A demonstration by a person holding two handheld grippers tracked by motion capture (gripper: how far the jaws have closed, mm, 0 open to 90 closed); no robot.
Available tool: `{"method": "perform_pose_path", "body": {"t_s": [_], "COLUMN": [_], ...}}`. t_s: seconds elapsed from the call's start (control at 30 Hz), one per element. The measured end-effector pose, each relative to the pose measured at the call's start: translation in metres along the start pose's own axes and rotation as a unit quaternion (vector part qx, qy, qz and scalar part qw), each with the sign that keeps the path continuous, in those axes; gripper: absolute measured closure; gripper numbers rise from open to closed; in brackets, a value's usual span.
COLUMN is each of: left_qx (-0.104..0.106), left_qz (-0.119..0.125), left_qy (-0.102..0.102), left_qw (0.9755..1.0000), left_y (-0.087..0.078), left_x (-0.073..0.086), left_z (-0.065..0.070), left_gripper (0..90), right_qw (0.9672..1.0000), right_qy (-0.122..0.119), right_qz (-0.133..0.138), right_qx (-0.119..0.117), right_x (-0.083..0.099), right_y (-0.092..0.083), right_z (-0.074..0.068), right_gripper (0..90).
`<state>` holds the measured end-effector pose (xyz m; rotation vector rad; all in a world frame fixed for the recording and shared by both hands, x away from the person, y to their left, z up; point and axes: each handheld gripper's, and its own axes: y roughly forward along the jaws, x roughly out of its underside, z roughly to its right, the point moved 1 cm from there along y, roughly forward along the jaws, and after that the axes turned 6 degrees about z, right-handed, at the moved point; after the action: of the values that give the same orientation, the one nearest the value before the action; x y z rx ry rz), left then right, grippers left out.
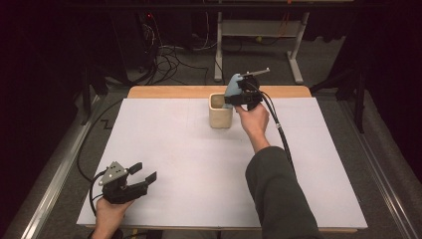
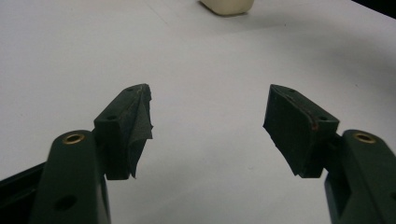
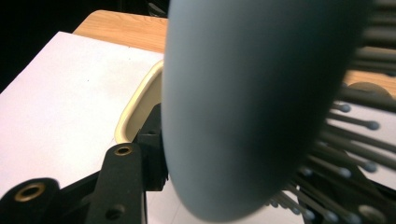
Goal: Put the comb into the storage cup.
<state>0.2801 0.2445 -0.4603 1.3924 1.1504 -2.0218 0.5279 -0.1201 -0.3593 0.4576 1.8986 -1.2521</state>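
A beige cup (image 1: 220,112) stands upright at the back middle of the white sheet (image 1: 199,169). My right gripper (image 1: 244,95) hovers at the cup's right rim, shut on a light blue hairbrush (image 1: 232,85) whose body leans over the cup's mouth. In the right gripper view the brush's blue back (image 3: 252,102) looms close, its bristles (image 3: 355,135) point right, and the cup rim (image 3: 135,109) lies behind it. My left gripper (image 1: 142,174) rests low at the front left, open with nothing between its jaws. Its view looks across bare sheet past its open gripper (image 2: 208,121) to the cup's base (image 2: 227,5).
The sheet covers a wooden table whose bare edge (image 1: 164,92) shows at the back. Beyond it, cables (image 1: 169,59) sprawl on the floor next to a white desk frame (image 1: 296,50). A metal rail (image 1: 54,184) runs along the table's left side.
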Motion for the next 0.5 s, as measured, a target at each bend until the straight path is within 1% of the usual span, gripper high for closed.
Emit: {"method": "perform_pose_path", "body": {"t_s": [0.37, 0.5], "left_qx": [0.000, 0.000], "left_qz": [-0.002, -0.002], "left_qy": [0.001, 0.003], "left_qw": [1.0000, 1.0000], "left_y": [0.0008, 0.0007], "left_x": [-0.0001, 0.0000], "left_z": [0.0007, 0.0011], "left_gripper": [32.5, 32.6], "right_qw": [1.0000, 1.0000], "right_qy": [0.000, 0.003], "right_qz": [-0.003, 0.004], "right_qx": [0.005, 0.000], "right_x": [0.0018, 0.0044], "right_y": [-0.0025, -0.0039], "right_z": [0.0034, 0.0055], "right_gripper": [47.8, 46.8]}}
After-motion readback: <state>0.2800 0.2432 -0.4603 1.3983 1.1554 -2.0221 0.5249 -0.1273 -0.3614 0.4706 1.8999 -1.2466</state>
